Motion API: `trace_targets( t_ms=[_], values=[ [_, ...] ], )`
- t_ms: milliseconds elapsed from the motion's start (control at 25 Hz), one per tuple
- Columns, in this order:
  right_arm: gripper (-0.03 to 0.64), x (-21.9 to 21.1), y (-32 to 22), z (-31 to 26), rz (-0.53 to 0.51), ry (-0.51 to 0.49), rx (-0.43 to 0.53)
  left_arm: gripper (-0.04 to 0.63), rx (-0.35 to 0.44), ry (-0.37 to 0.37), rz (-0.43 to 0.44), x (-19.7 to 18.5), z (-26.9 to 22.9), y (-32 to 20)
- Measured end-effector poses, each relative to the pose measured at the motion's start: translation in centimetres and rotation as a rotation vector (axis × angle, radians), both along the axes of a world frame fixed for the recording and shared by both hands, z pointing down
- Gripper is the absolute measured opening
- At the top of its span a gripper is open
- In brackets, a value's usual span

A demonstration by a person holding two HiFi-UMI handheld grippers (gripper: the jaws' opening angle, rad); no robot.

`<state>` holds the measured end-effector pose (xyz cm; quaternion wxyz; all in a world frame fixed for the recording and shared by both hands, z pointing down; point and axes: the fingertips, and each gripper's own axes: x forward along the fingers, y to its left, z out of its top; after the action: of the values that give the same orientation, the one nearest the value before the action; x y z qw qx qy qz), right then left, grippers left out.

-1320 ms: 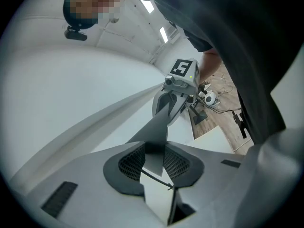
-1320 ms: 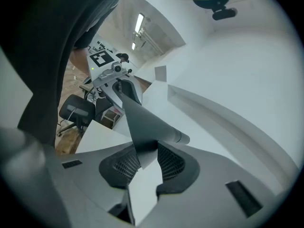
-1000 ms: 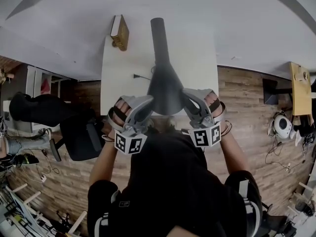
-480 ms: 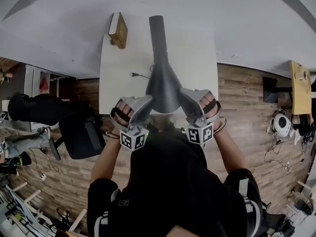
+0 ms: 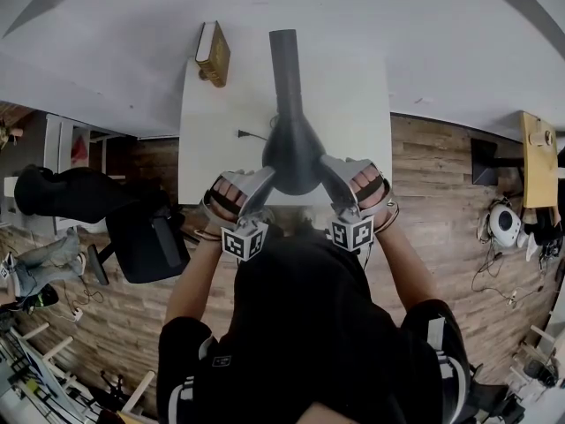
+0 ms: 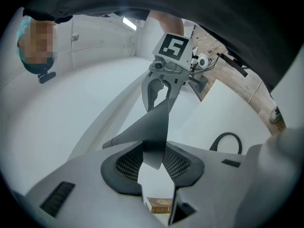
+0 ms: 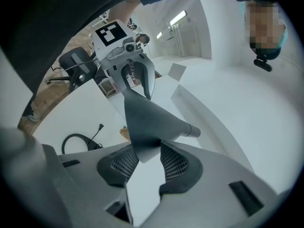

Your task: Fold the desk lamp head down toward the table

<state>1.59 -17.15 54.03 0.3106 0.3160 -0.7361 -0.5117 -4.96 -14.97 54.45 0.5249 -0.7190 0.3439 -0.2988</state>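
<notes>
White table (image 5: 353, 104) stands on a wooden floor (image 5: 441, 175), its far edge against a pale wall. A black office chair (image 5: 146, 241) sits on the floor to the table's left, well apart from it. The desk lamp stands over the middle of the table: its dark stem (image 5: 285, 69) runs from the far side toward the near edge and widens into the grey conical lamp head (image 5: 291, 153), which hangs over the table's near edge with its open mouth toward the person. Both grippers meet the lamp head at that near edge, one on each side of the rim. The left gripper (image 6: 153, 161) is clamped on the left of the rim, the thin wall wedged between its ribbed pads (image 6: 128, 163) – its jaws have just been opening. The right gripper (image 7: 146, 161) grips the right of the rim likewise, its jaws also just widened. A brown book (image 5: 214, 56) lies at the table's far left corner. A black cable (image 7: 78, 141) lies coiled on the table beneath the stem.
</notes>
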Motion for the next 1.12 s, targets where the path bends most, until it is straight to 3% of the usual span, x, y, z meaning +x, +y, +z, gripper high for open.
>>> trace_targets(
  t_ms=[400, 1120],
  values=[
    [0.169, -0.1, -1.4, 2.4, 0.037, 0.03, 0.043, 0.138, -0.014, -0.055, -0.042, -0.1, 2.7, -1.4],
    [0.215, -0.6, -3.2, 4.5, 0.069, 0.108, 0.023, 0.176, -0.038, -0.106, -0.065, -0.3, 4.8, -3.3]
  ],
)
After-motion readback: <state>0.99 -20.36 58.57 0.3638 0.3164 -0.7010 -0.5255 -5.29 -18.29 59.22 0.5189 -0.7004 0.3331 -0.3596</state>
